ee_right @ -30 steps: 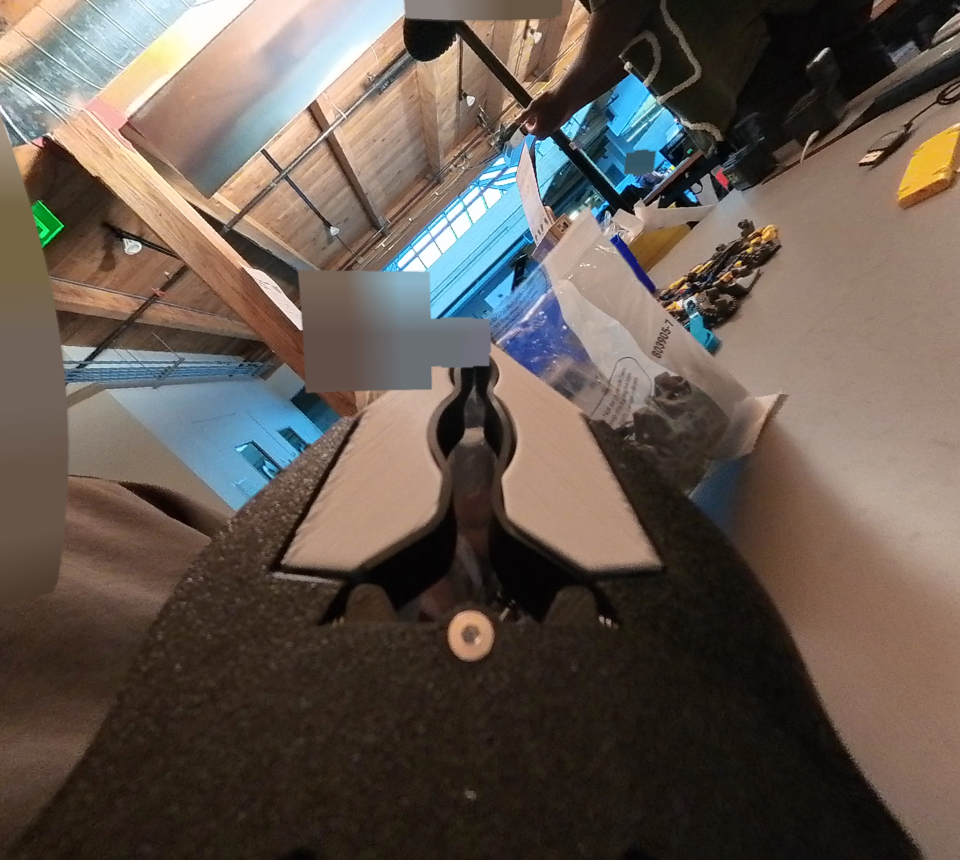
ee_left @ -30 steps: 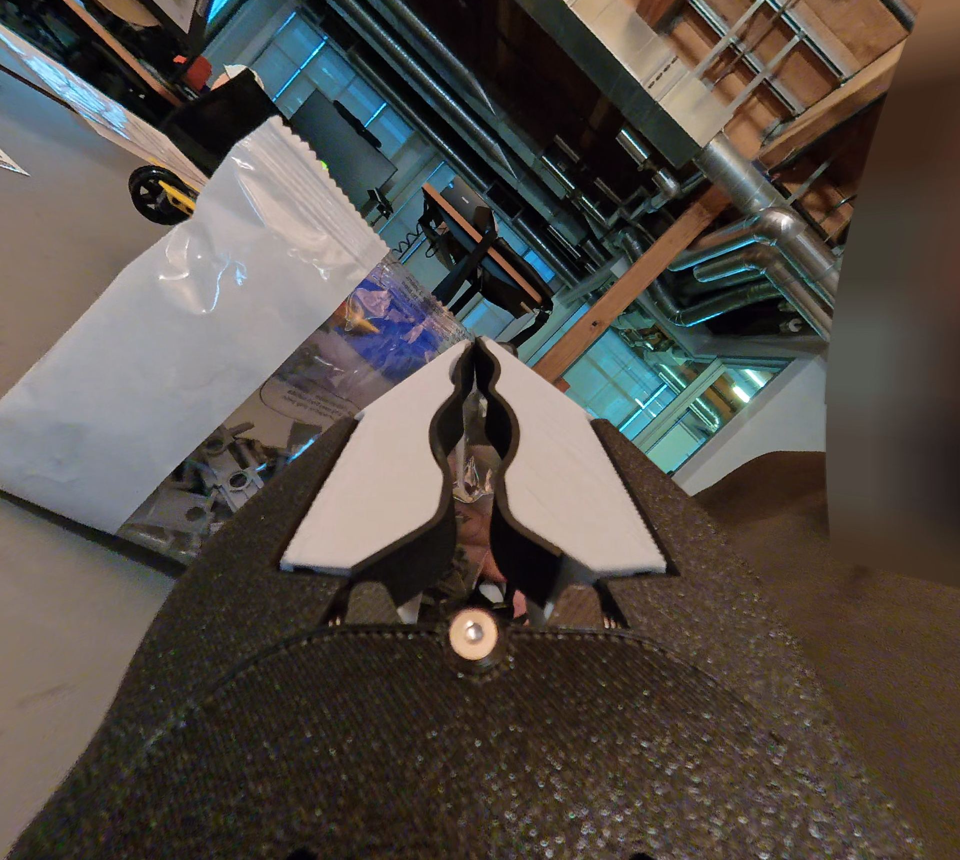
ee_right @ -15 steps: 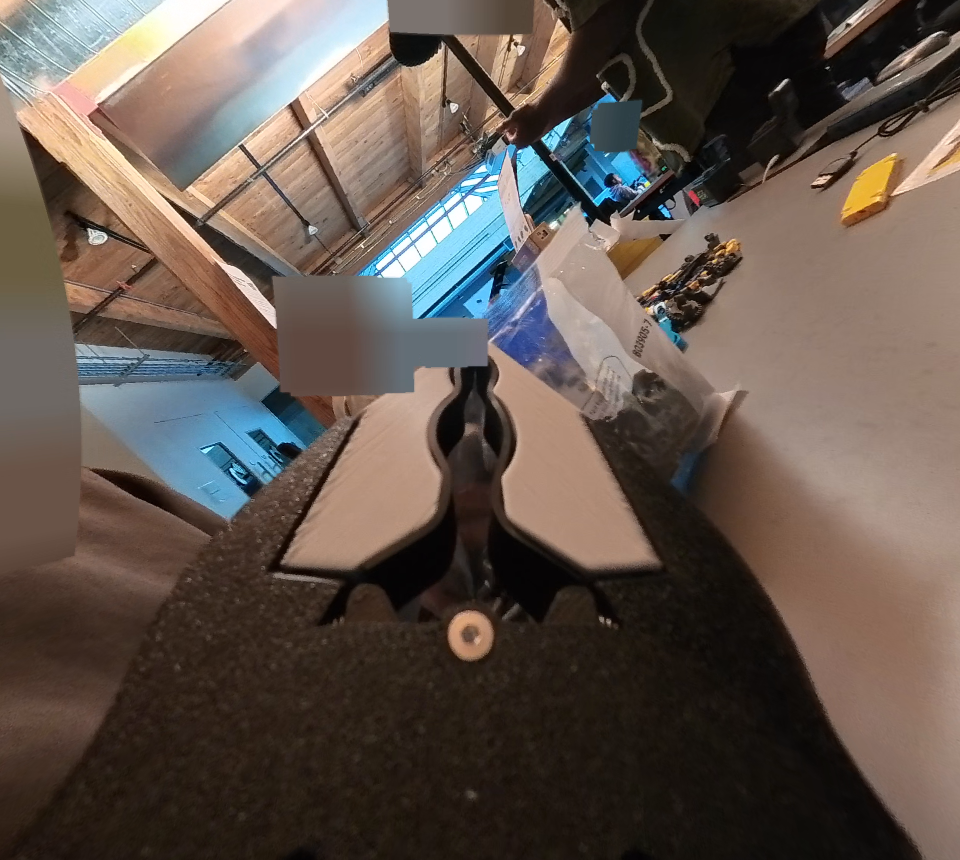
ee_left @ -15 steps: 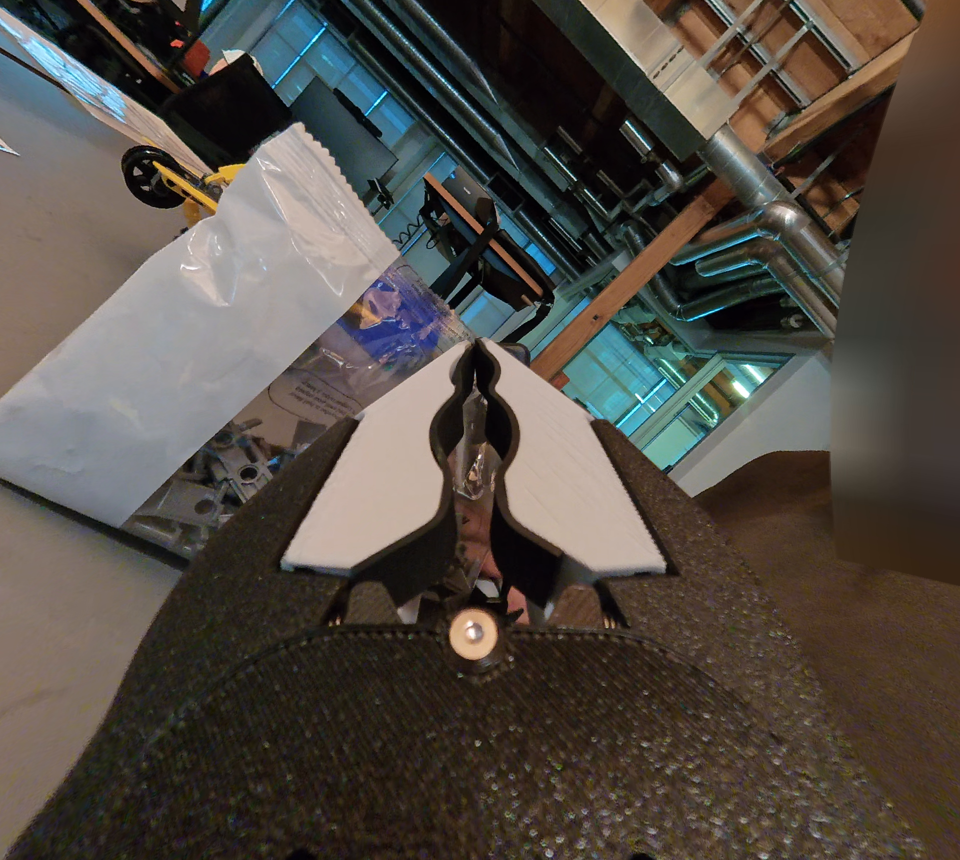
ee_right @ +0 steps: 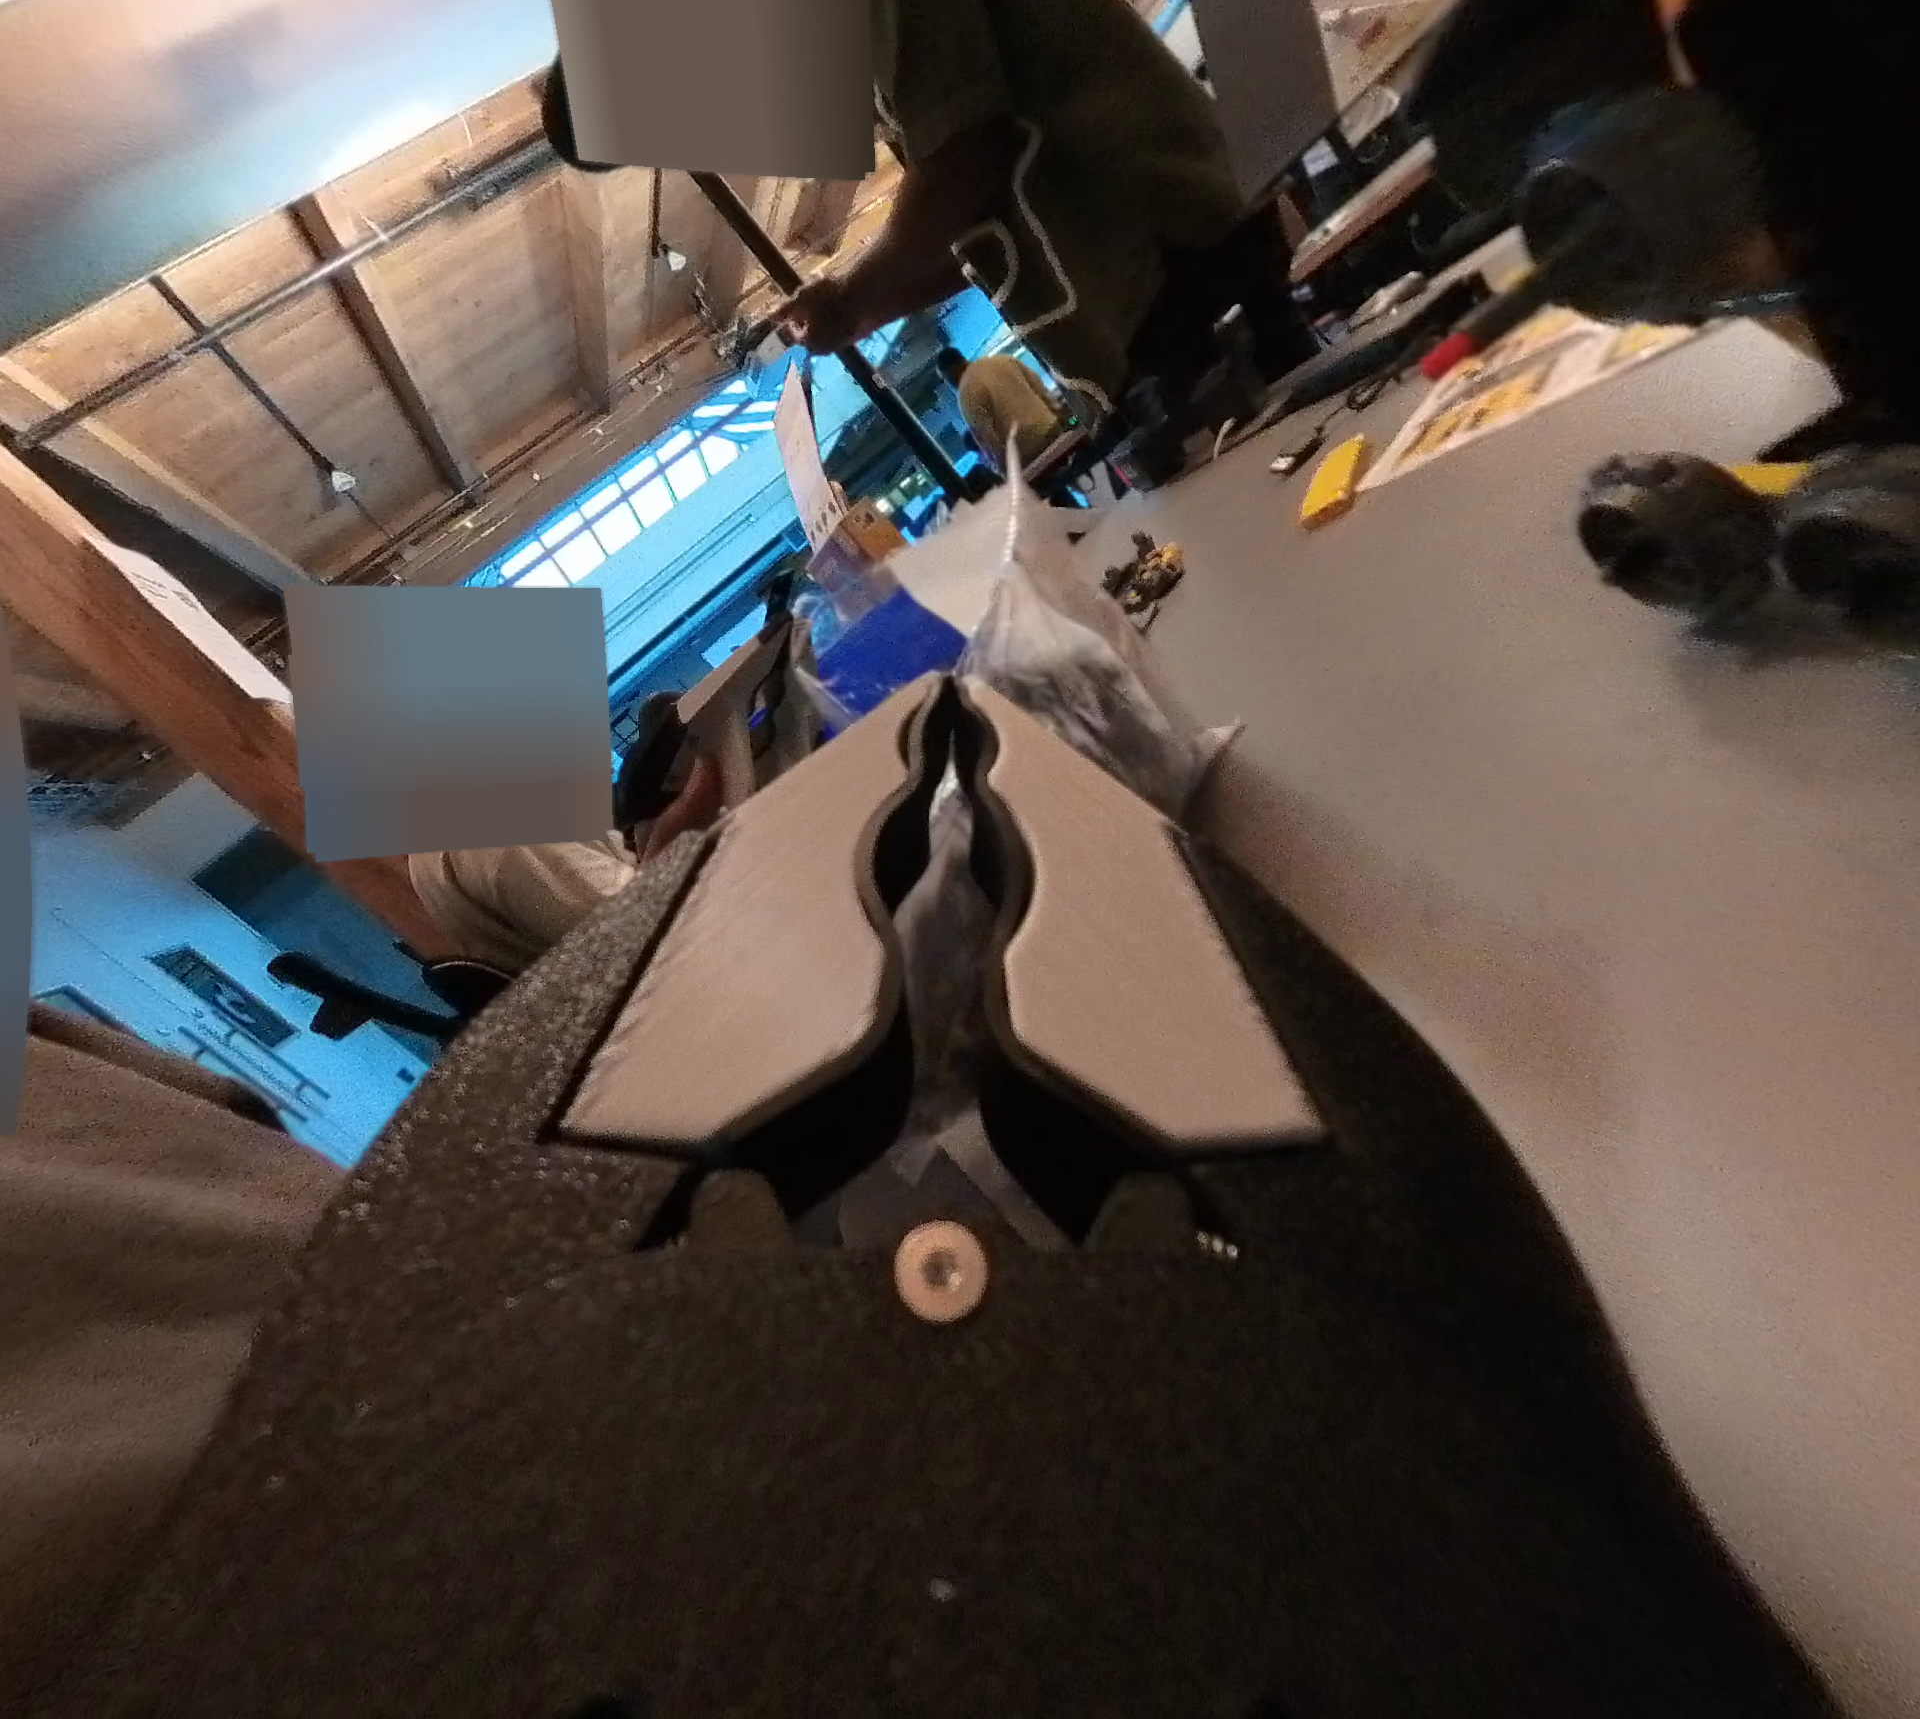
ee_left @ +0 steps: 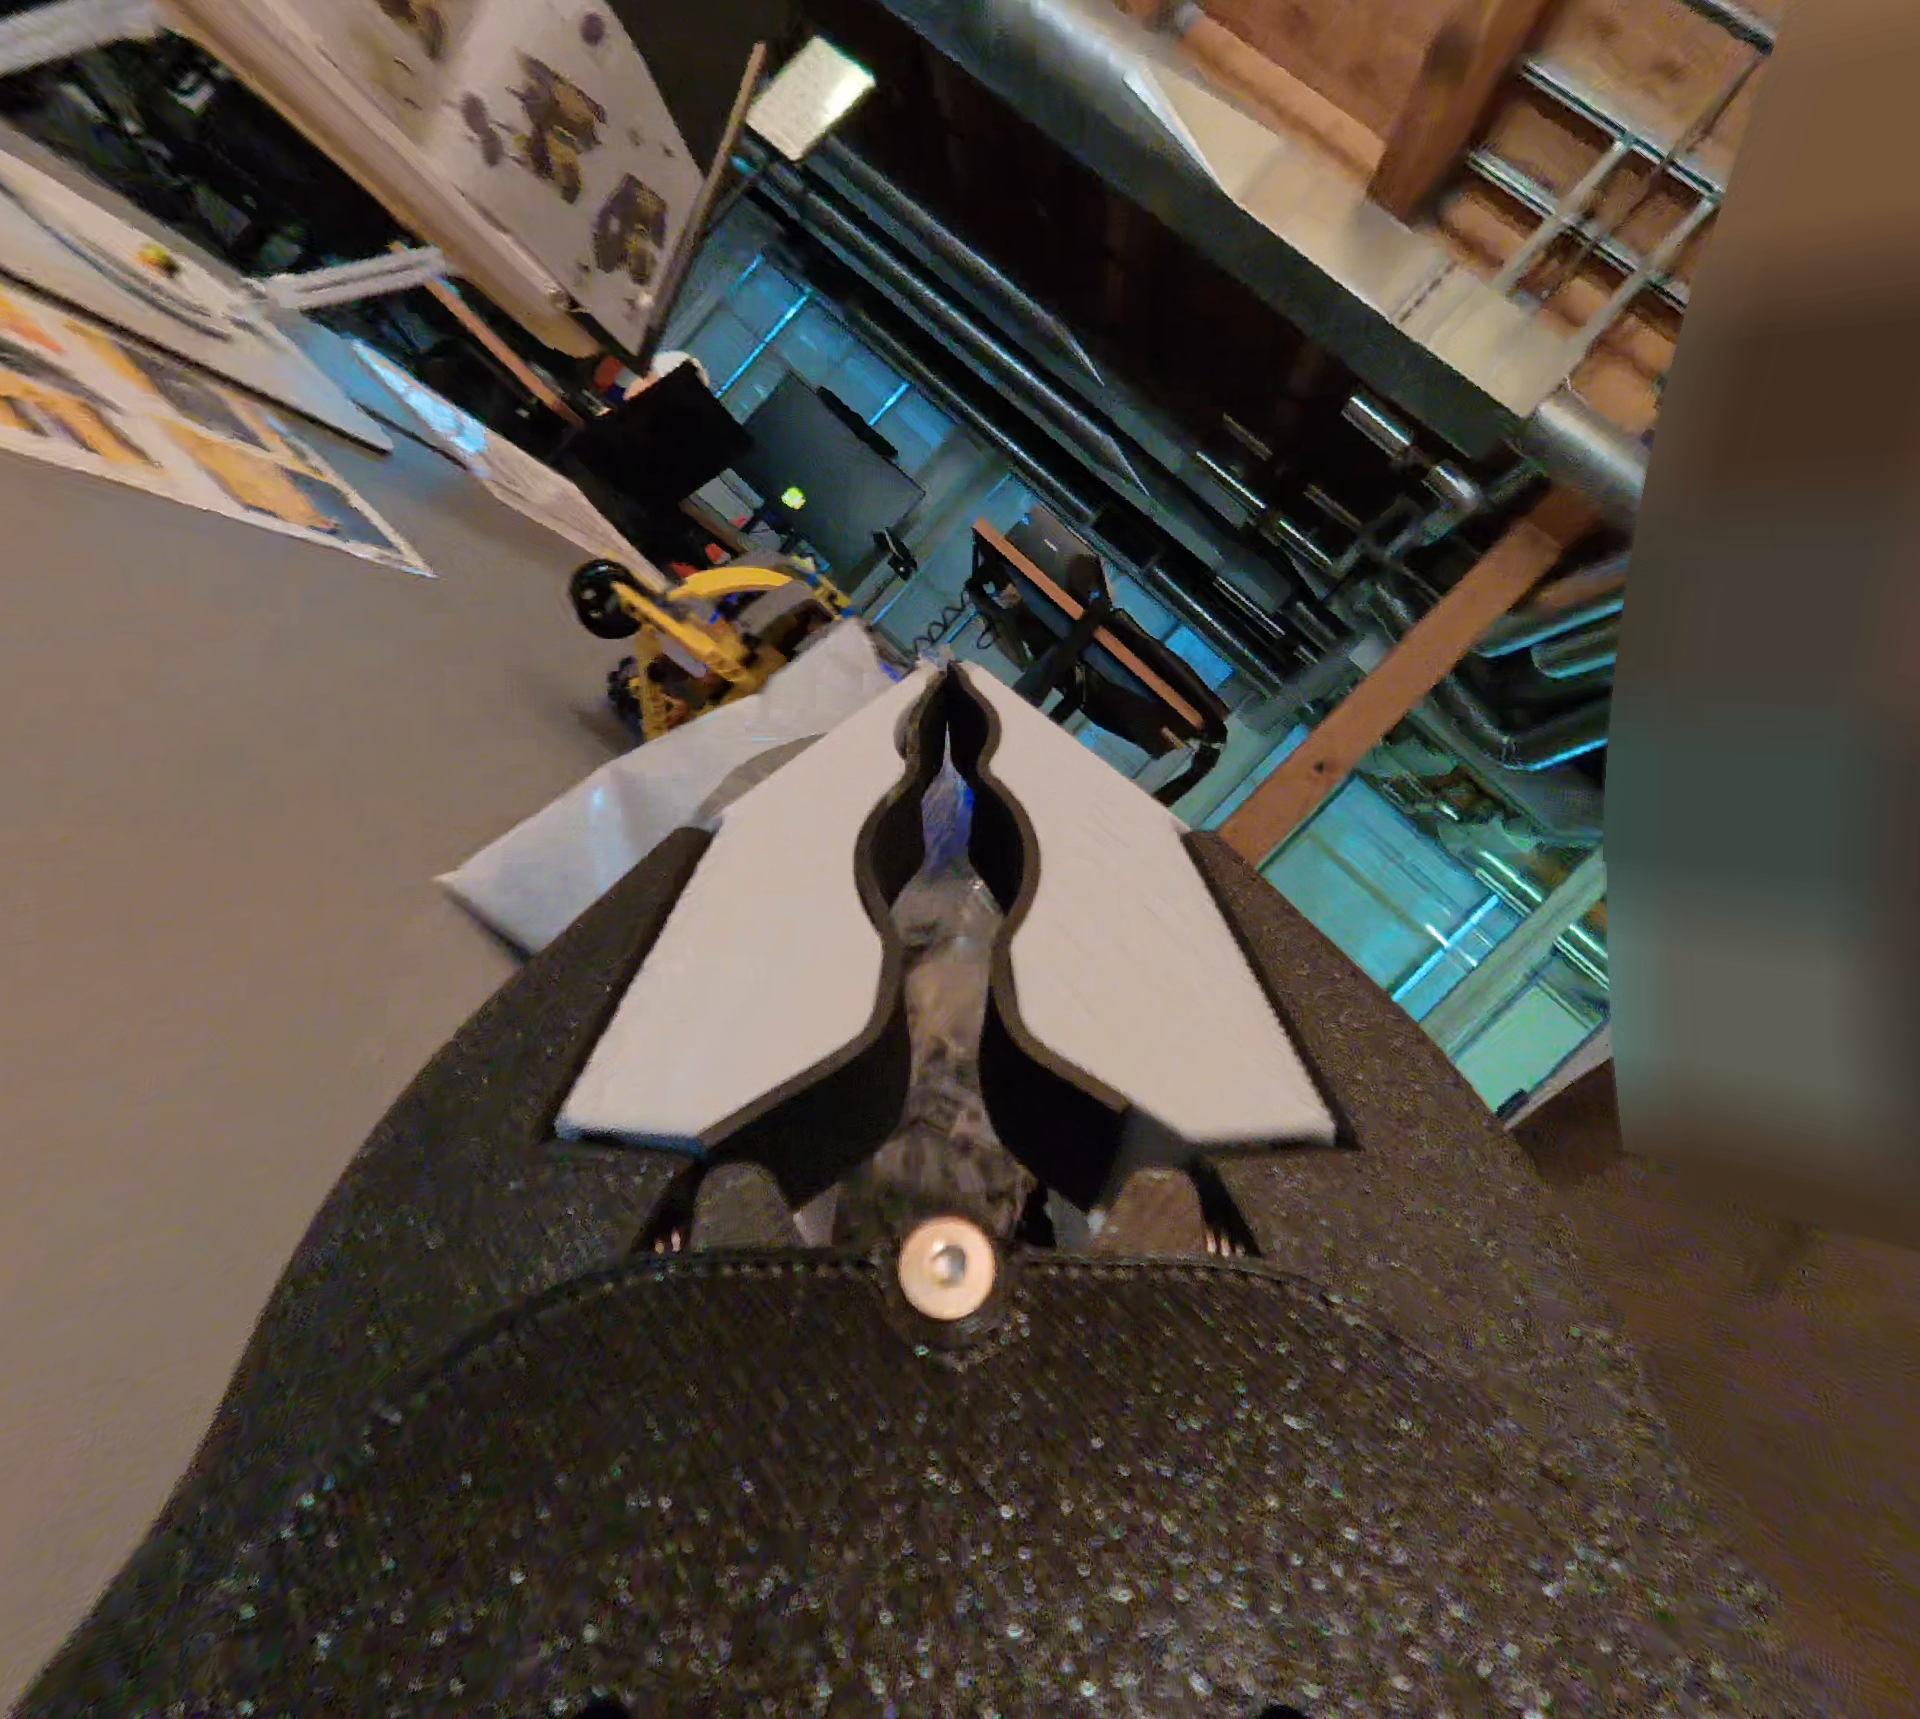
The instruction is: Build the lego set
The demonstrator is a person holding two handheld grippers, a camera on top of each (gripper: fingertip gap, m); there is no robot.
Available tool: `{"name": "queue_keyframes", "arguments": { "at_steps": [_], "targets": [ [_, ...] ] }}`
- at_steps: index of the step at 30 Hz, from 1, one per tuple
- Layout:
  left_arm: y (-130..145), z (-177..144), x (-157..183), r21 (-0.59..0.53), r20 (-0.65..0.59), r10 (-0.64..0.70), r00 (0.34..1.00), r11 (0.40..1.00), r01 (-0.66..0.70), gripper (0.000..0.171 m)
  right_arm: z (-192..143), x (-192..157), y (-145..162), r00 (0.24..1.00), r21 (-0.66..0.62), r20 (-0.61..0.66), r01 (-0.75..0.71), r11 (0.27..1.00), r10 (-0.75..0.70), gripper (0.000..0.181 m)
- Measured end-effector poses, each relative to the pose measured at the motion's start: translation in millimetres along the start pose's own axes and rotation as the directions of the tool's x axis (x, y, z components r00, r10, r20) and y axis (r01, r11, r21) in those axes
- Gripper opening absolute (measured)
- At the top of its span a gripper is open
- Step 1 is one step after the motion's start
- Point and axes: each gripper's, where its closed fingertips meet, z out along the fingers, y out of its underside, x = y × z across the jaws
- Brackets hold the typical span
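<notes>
A plastic bag [ee_left: 665, 796] of small dark parts is held by both grippers at once. In the left wrist view, crumpled clear film with dark pieces inside is seen pinched in the slot between the fingers [ee_left: 769, 931] of the left gripper [ee_left: 948, 682], which are closed on it with the tips meeting. The white part of the bag extends to the left of and beyond the left finger and rests on the grey table [ee_left: 208, 838].

In the right wrist view, the same bag [ee_right: 1049, 682] is seen clamped by the right gripper [ee_right: 948, 682], its fingers [ee_right: 1122, 952] closed on a fold of film that fills the slot. The bulk of the bag rises just beyond the right fingertip, with a serrated white edge uppermost and a blue printed patch on the side to the left of the tips.

Beyond the left gripper's tips and slightly left, a yellow toy vehicle [ee_left: 696, 641] with a black wheel stands on the table, just behind the bag. Printed sheets [ee_left: 177, 443] lie further left.

To the right of the right gripper's fingers, a blurred dark wheeled object [ee_right: 1704, 537] is seen on the table [ee_right: 1507, 890], well apart. A small yellow block [ee_right: 1333, 480] and a cluster of small dark and yellow parts [ee_right: 1143, 573] lie farther off. A standing person [ee_right: 1029, 111] is noted beyond.
</notes>
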Motion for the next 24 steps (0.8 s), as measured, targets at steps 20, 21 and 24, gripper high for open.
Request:
{"name": "queue_keyframes", "arguments": {
  "at_steps": [20, 21, 24],
  "targets": [
    [-16.8, 24.5, -47.3, -0.012, 0.109, 0.014, 0.994, 1.000, -0.013, 0.000, 51.0, 23.0, -3.2, 0.991, -0.193, -0.108, 0.058, 0.980, -0.080, 0.000],
    [-17.6, 24.9, -47.7, -0.018, 0.115, 0.027, 0.993, 1.000, -0.025, 0.000, 53.6, 22.6, -3.9, 0.989, -0.206, -0.108, 0.077, 0.976, -0.101, 0.000],
    [-22.7, 23.2, -48.9, -0.024, 0.134, 0.059, 0.989, 0.998, -0.056, 0.000, 62.0, 21.2, -2.5, 0.984, -0.249, -0.098, 0.120, 0.961, -0.148, 0.002]
  ]
}}
